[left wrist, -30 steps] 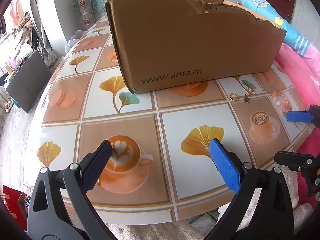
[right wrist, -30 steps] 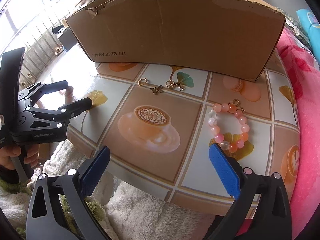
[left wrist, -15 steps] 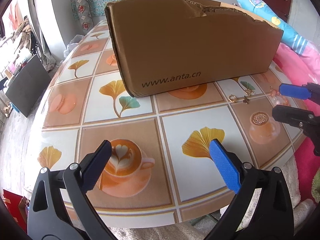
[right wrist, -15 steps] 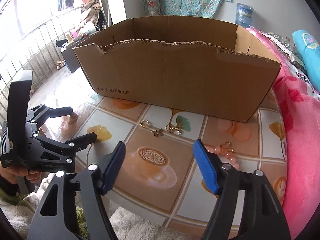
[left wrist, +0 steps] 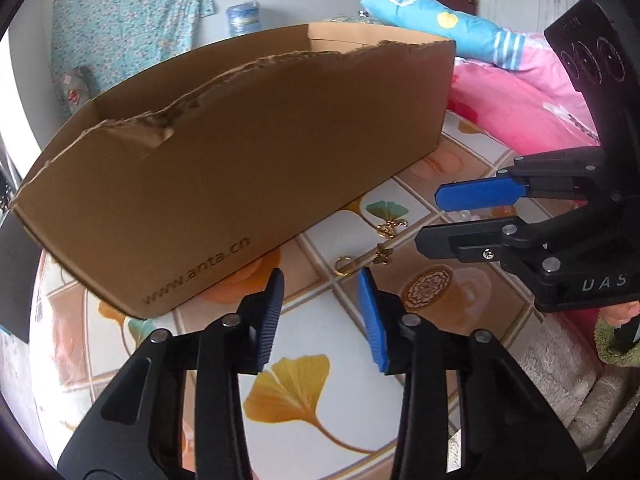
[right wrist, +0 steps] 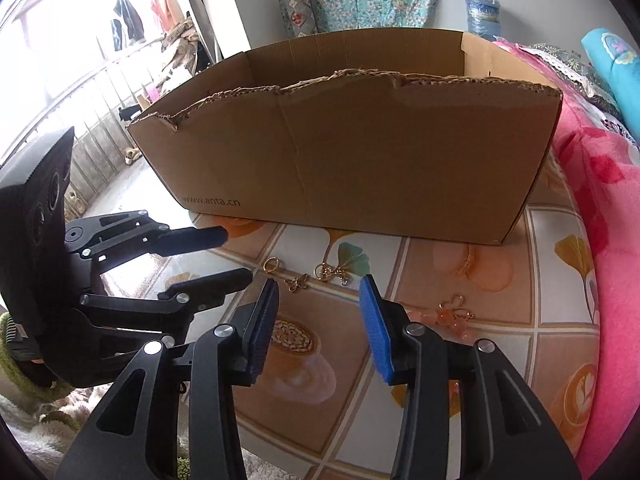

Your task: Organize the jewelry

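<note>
I see the jewelry lying loose on the tabletop point(right wrist: 472, 364), just near of the cardboard box point(right wrist: 360, 160): a gold ring point(right wrist: 271, 265) on the left, a small butterfly charm point(right wrist: 296, 282) just right of it, a gold bow-shaped piece point(right wrist: 331, 271) a little farther right, and a pink bead bracelet point(right wrist: 450, 316) with a gold clasp off to the right, partly hidden behind my right finger. None of the 4 pieces touch each other, and none is in the box. My right gripper point(right wrist: 318, 322) hovers above the table near of the charm and the bow piece; its jaws have just been closing, yet they stand part open with nothing between the pads. My left gripper point(left wrist: 320, 316) points at the ring point(left wrist: 343, 265) from the near side, with the charm point(left wrist: 383, 255) just right of it and the bow piece point(left wrist: 390, 228) farther off; its jaws have also just been closing, and they too are released, gripping nothing. From the left wrist view the right gripper point(left wrist: 432, 218) reaches in from the right, above the table. The box point(left wrist: 248, 168) has a torn top edge and printed lettering low on its near wall. A pink blanket point(right wrist: 600, 208) lies along the right side of the table, and a fluffy white cloth point(right wrist: 24, 444) lies at the near left.
</note>
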The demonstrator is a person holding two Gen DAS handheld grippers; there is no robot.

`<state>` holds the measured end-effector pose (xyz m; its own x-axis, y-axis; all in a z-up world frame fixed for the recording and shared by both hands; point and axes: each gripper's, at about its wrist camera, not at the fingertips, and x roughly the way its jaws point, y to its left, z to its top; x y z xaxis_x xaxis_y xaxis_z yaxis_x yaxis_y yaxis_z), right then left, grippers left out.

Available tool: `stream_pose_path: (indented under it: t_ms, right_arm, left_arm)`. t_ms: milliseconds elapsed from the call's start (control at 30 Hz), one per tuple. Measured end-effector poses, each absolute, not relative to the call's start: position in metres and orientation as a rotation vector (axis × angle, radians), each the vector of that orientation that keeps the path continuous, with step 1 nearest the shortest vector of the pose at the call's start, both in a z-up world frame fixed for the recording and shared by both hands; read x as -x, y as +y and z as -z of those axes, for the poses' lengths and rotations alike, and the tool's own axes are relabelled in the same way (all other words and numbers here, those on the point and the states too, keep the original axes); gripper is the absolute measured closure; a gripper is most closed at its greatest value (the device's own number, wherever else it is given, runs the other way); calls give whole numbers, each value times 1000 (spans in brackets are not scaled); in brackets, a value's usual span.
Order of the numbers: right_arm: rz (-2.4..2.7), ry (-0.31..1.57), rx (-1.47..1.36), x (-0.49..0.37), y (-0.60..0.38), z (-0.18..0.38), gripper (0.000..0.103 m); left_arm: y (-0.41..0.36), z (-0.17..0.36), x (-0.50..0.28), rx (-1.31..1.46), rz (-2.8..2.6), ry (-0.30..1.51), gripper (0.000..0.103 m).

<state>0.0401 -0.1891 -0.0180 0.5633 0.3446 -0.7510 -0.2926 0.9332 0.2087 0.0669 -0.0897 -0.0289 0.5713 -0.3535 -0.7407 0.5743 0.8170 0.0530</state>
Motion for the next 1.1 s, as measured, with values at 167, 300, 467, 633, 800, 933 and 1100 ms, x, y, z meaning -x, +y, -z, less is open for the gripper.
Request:
stream_pose_path:
  t_ms: [167, 300, 467, 633, 800, 933, 1100]
  right_arm:
    - [-388, 891, -102, -40, -197, 22, 62]
    - [-393, 888, -123, -43, -202, 24, 62]
    - [-397, 888, -141, -41, -205, 27, 62]
    - [-392, 880, -150, -37, -205, 26, 62]
    - [-390, 871, -150, -34, -206, 23, 62]
    - [-397, 864, -140, -29, -204, 20, 62]
    - [-437, 847, -97, -27, -192, 16, 63]
  left_arm:
    - [-103, 37, -73, -336, 584, 815, 85]
    - [-106, 37, -77, -326, 594, 826, 92]
    - [-109, 36, -80, -330, 600, 830, 93]
    - [-112, 37, -82, -336, 602, 825, 94]
    - [-107, 37, -79, -307, 601, 829, 94]
    - [-101, 36, -76, -282, 583, 835, 94]
    - [-88, 36, -69, -245, 546, 847, 94]
